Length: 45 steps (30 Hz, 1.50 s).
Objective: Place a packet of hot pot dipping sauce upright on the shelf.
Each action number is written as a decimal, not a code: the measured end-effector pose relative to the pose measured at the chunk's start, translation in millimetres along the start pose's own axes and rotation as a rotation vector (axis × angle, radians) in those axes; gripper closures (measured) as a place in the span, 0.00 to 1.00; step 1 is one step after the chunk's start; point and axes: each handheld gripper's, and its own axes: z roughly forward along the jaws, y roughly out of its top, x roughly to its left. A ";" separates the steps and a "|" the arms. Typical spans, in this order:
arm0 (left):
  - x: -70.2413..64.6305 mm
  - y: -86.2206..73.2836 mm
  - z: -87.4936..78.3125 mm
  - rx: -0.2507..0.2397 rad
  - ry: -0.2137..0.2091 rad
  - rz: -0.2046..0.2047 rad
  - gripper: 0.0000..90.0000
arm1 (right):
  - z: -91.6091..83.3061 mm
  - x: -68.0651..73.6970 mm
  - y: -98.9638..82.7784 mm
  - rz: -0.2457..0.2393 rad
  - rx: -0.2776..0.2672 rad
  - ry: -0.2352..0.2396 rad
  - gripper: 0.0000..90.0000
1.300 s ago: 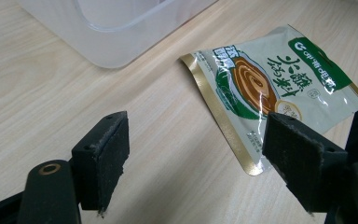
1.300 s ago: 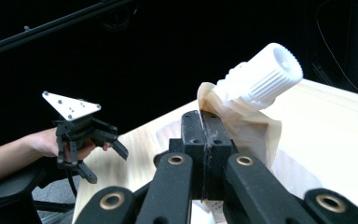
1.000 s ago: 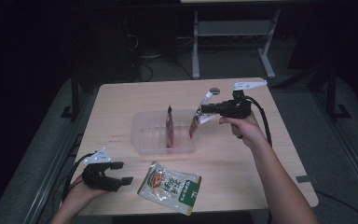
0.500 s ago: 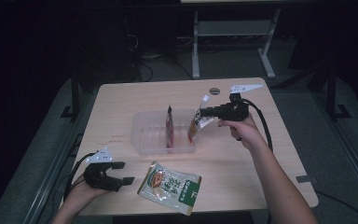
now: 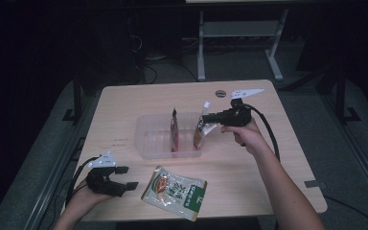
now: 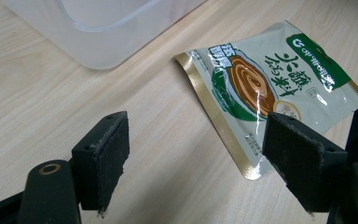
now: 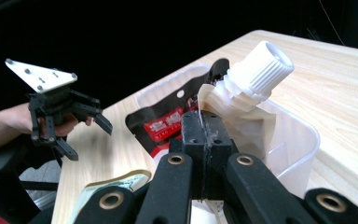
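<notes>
A light wooden bench (image 5: 124, 105) stands in a dark room, seen from above, with a person's forearms reaching in from the near edge. In the middle of the bench sits a clear plastic tub (image 5: 146, 143). The right hand-held gripper (image 5: 210, 116) reaches level over the tub's right end, its jaws pressed tight together on the top edge of a pale spouted pouch (image 5: 200, 132) just below its white screw cap (image 7: 261, 65). The pouch hangs upright with its lower part inside the tub at the right end. Near the middle of the tub a dark pouch with red print (image 5: 174, 132) stands on edge, a little apart from the pale one. Near the front left corner of the bench, the left hand-held gripper (image 5: 127, 177) rests low with its jaws spread wide and nothing between them. Just to its right, a flat green and cream sauce packet (image 5: 175, 191) lies on the bench in front of the tub, apart from it. In the left gripper view the packet's gold-edged corner lies just beyond the right-hand jaw.
</notes>
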 end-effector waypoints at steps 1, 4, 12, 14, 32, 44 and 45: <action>0.0 0.0 0.1 0.000 0.000 0.000 0.25 | 1.5 -0.4 -0.8 -0.002 0.007 -0.001 1.00; -0.3 -0.1 0.2 0.001 -0.002 -0.001 0.25 | 4.6 -1.0 -2.5 -0.002 0.016 -0.006 1.00; 0.1 0.0 0.5 0.006 -0.003 0.005 0.25 | 10.7 -5.3 -9.3 0.015 0.033 -0.015 1.00; 0.1 -0.1 0.6 0.007 -0.002 0.005 0.25 | 12.1 -5.3 -9.8 0.013 0.038 -0.015 1.00; -1.0 -0.2 1.9 0.011 -0.007 -0.003 0.25 | 13.7 -3.5 -10.5 0.007 0.041 -0.054 0.93; -0.5 0.8 2.8 0.015 -0.010 0.006 0.25 | 18.2 2.5 -10.2 -0.032 0.081 -0.124 0.56; -0.4 0.9 3.1 0.016 -0.012 0.007 0.25 | 18.3 2.8 -10.3 -0.029 0.083 -0.125 0.54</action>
